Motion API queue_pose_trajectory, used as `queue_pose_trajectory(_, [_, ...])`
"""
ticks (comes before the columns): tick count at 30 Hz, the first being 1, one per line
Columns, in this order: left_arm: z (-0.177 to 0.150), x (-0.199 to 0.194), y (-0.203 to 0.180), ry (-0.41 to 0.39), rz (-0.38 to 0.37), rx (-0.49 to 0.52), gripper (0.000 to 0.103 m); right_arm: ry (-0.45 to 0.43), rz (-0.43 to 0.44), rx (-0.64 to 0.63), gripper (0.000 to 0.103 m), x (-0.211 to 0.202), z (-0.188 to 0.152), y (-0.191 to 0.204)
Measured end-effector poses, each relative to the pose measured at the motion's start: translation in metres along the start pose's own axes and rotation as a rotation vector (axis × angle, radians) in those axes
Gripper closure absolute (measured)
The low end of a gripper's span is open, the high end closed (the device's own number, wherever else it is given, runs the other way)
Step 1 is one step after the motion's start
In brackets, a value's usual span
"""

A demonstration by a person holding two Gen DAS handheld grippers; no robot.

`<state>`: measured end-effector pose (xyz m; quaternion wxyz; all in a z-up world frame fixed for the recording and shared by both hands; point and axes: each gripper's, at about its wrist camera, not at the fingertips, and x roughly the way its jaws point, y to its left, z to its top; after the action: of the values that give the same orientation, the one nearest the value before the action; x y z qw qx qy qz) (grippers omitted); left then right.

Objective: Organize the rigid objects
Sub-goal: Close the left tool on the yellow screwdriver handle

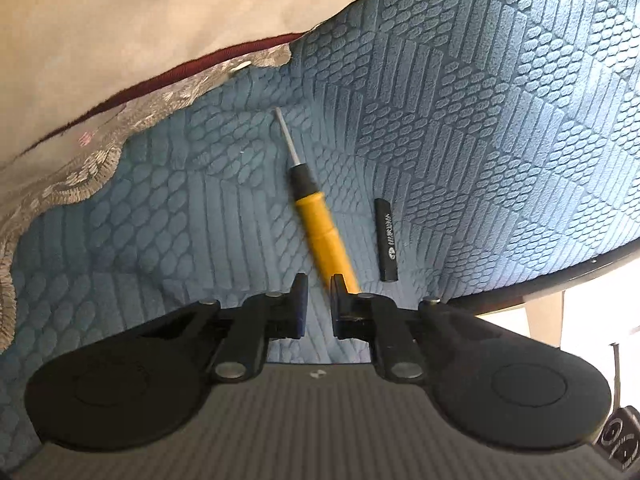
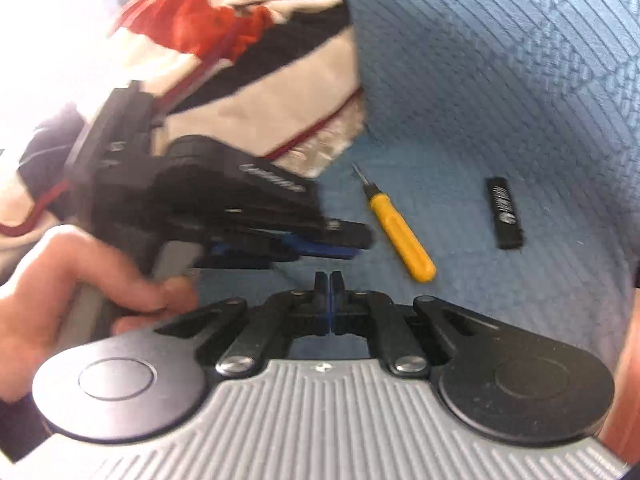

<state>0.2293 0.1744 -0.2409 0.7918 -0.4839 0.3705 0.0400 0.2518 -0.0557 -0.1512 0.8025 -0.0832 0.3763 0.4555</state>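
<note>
A yellow-handled screwdriver lies on the blue quilted surface, its metal tip pointing away. A small black bar with white print rests just to its right. My left gripper hovers at the handle's near end. Its jaws are drawn close, with only a narrow strip of cloth showing between them. The handle passes under the right fingertip, not between the pads. My right gripper is shut and empty, nearer than both objects.
A beige cloth with a silver embroidered border covers the left and far side. The surface's dark rim runs along the right, with a drop beyond it. A person's hand holds the left gripper's handle.
</note>
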Motion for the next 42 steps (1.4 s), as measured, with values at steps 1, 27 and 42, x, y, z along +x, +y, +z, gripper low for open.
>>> queue_pose_trajectory(1, [0.0, 0.0, 0.0, 0.002, 0.004, 0.004, 0.089, 0.008, -0.034, -0.009, 0.098, 0.001, 0.001, -0.002])
queue_pose_trajectory(27, [0.003, 0.01, -0.003, 0.019, -0.072, -0.003, 0.068, 0.042, -0.2, -0.25, 0.06, 0.06, 0.019, -0.037])
queue_pose_trajectory(42, [0.009, 0.008, 0.004, 0.018, -0.141, -0.086, 0.046, 0.012, -0.183, -0.22, 0.083, 0.032, 0.016, -0.015])
